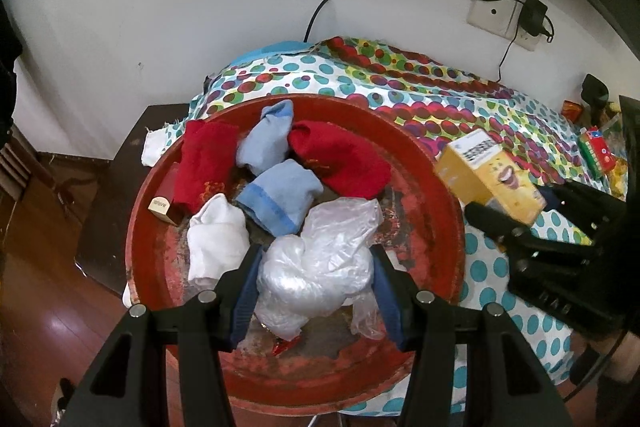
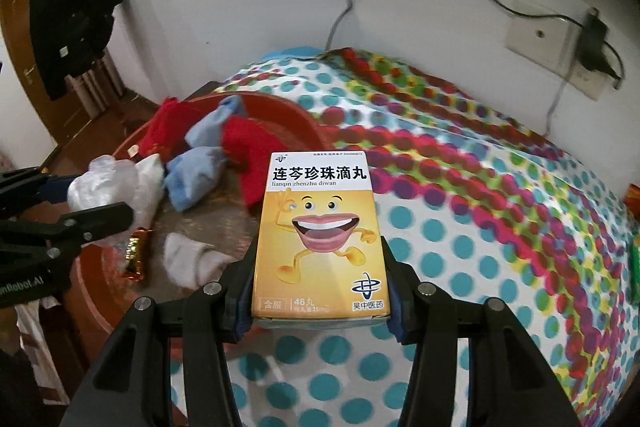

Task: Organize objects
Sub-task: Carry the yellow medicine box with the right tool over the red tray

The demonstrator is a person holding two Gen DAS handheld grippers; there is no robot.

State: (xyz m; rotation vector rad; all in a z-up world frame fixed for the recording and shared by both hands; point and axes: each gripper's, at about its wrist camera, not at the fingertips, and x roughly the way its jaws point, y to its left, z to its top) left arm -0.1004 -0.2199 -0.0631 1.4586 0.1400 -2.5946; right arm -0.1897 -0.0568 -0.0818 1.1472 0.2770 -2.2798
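Left gripper fingers clamp the crumpled plastic bag over the red basin; right gripper fingers pinch the medicine box by its sides, label legible, apparently for sorting.

The tray sits at the left end of the cloth-covered table, holding socks behind a plastic bag. A medicine box is held right of the tray, above the cloth. A wall socket lies behind, right.
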